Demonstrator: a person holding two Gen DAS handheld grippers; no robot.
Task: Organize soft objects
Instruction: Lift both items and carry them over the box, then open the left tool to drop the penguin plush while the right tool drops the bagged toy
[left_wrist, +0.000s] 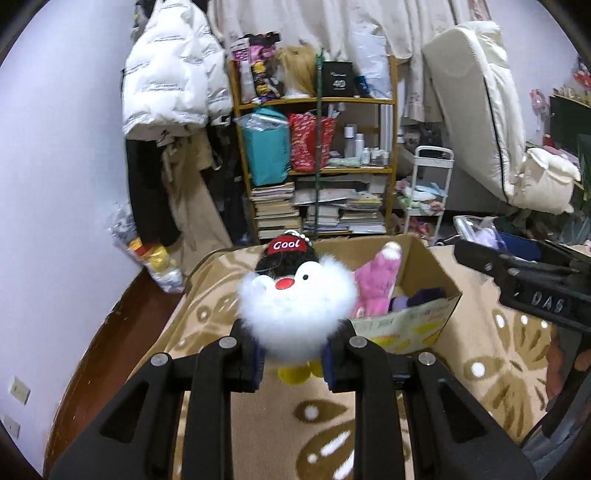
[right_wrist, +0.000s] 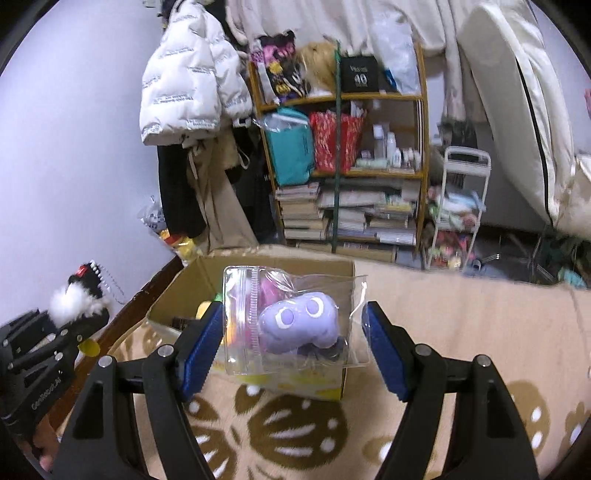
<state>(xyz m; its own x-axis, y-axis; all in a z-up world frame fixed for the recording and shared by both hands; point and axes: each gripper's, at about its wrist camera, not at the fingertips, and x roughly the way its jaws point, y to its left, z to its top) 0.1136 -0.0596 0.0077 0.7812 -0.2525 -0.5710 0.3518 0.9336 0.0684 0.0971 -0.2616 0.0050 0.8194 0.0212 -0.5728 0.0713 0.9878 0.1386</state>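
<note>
Above the cardboard box (left_wrist: 413, 317), left claw (left_wrist: 293, 363) clenched on "Cool"-capped fluffy toy (left_wrist: 295, 295), right claw (right_wrist: 293, 347) gripping bagged purple plush (right_wrist: 299, 321).

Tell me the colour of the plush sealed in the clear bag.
Pale purple plush with white-ringed eyes, inside the clear bag; clearest in the right wrist view.

Behind the patterned blanket (left_wrist: 229, 373) you have:
- a wooden shelf unit (left_wrist: 391, 110), its bottom tier stacked with books (left_wrist: 275, 214);
- a teal bag (left_wrist: 266, 147) and a red bag (left_wrist: 310, 140) on its middle tier;
- a white puffer jacket (left_wrist: 166, 74) hanging to its left;
- a white trolley (left_wrist: 432, 184) to its right, contents too blurred to name.
</note>
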